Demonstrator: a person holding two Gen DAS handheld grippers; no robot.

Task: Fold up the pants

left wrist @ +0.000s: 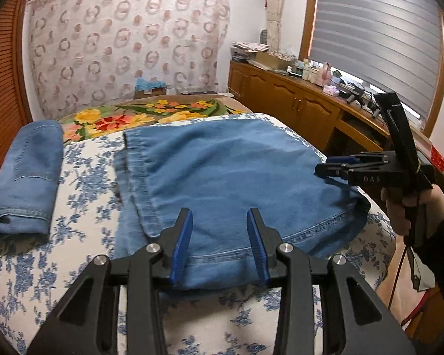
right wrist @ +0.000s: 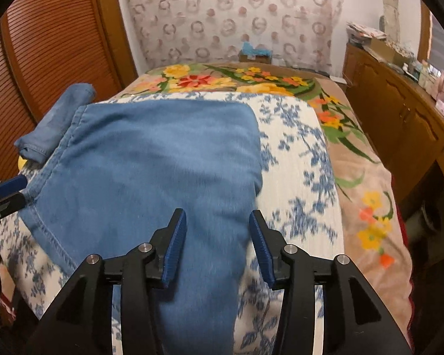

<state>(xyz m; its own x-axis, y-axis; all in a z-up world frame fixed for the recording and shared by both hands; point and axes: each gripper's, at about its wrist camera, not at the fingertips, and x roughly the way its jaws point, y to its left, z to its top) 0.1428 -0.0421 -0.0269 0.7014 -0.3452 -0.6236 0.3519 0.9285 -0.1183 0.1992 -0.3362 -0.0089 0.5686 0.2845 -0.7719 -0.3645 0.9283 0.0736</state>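
Blue denim pants (left wrist: 231,177) lie folded flat on the white-and-blue floral bedspread (left wrist: 83,183); they also fill the middle of the right wrist view (right wrist: 162,171). My left gripper (left wrist: 220,216) is open, its jaws hovering over the pants' near hem with denim between them but not pinched. My right gripper (right wrist: 217,217) is open above the pants' right side. It also shows in the left wrist view (left wrist: 325,167), at the pants' right edge, held by a hand. The left gripper's tip shows at the left edge of the right wrist view (right wrist: 10,190), beside the pants' corner.
A second folded denim piece (left wrist: 26,177) lies at the left of the bed, also in the right wrist view (right wrist: 56,121). A flowered blanket (right wrist: 361,183) covers the bed's far and right side. A cluttered wooden cabinet (left wrist: 296,97) stands right; louvred wooden door (right wrist: 44,59) left.
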